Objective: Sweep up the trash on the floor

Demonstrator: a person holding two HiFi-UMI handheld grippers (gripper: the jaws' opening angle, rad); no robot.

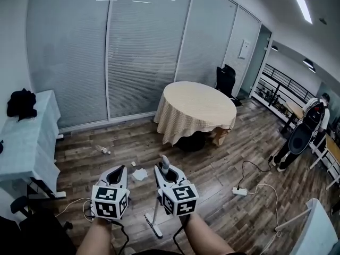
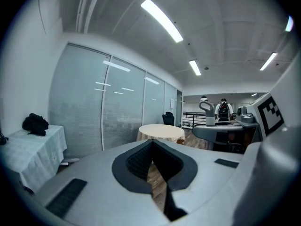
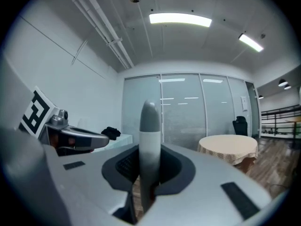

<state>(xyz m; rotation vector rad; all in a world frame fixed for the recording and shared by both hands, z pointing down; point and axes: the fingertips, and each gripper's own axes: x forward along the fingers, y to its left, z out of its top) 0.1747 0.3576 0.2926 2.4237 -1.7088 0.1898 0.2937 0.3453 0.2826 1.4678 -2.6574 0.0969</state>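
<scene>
wood floor, round cloth-draped surface, glass partitions. we find paper trash on the floor just ahead of the left hand-held gripper, clenched empty. the right hand-held gripper grasps a broom handle; only the head view shows its brush.

The round table under a cream cloth is the main block ahead of me. On its near side the brown plank floor lies open. Only a crumpled white paper scrap and a small pale piece of litter lie there, left of the table. To its right a white power strip and its cable cross the boards, and a person in dark clothes stands farther right. Well left of the table, a side table draped in pale blue cloth narrows the way. Behind the round table, a black office chair and a frosted glass wall close it off.
</scene>
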